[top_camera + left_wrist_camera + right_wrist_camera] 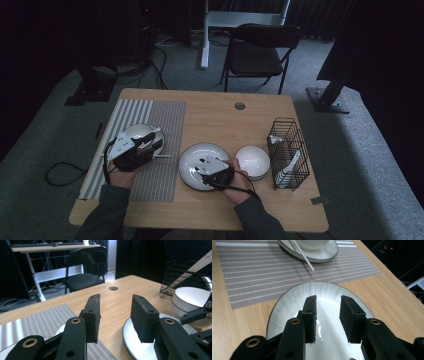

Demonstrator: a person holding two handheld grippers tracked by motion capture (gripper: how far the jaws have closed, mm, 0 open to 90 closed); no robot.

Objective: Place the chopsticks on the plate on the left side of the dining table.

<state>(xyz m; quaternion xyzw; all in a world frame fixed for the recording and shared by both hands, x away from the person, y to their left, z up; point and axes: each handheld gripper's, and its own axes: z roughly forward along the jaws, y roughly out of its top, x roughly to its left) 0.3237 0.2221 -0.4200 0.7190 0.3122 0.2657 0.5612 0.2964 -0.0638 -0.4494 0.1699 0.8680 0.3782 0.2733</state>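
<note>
- Two grippers are seen over a wooden table [210, 112], and the work in hand appears to be the laying or clearing of dishes; the white plate [192, 155] at centre frame in the high view is the thing being reached for.
- That plate is seen lying flat on bare wood, just right of the striped placemat [165, 125] and just left of a white bowl [253, 161]; being round, it has no long axis and points nowhere, its face turned straight up.
- The right gripper [328, 315] is held low over the plate in its own view, jaws apart, nothing between the pads; no grip on the rim is made yet.
- The left gripper [115, 315] is held with its jaws wide apart and empty, aimed across the table towards the far edge.
- In the high view it is seen at left, over a second plate [156, 145] that bears a cup; a white stick-like utensil [303, 255] is laid across that plate's rim, its long axis running diagonally towards the lower right of the right gripper view.
- A black wire rack [289, 152] is stood at the right edge.
- Judged from this, one setting is on the mat, while the centre plate and bowl are left to be moved.
</note>
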